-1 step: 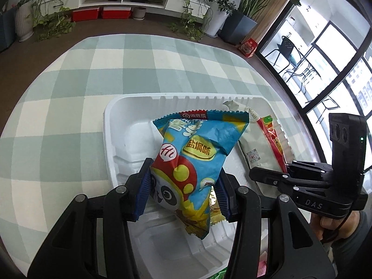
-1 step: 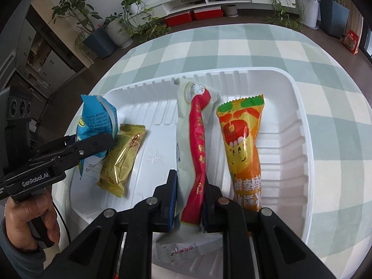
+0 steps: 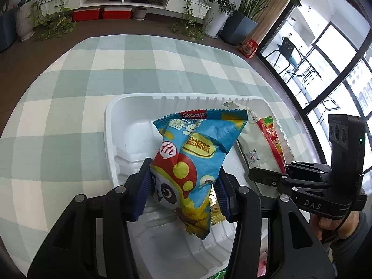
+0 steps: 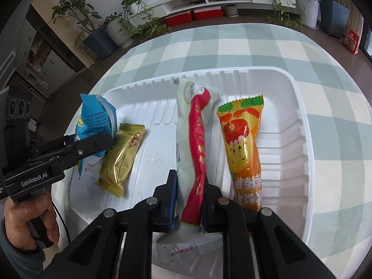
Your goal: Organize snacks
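Over the tray: both grippers work inside the white tray [image 4: 302,125].
Left gripper [image 3: 183,186]: clamped on the blue snack bag [image 3: 195,153], held above the tray's left side.
Right gripper [image 4: 189,200]: pinching the white-and-red packet [image 4: 193,125], lying beside the orange packet [image 4: 244,139].
Gold packet [image 4: 122,155]: flat beside the blue bag.
Handling: probably light, crinkly, slippery film; grip mid-body, gently, contents may crush.
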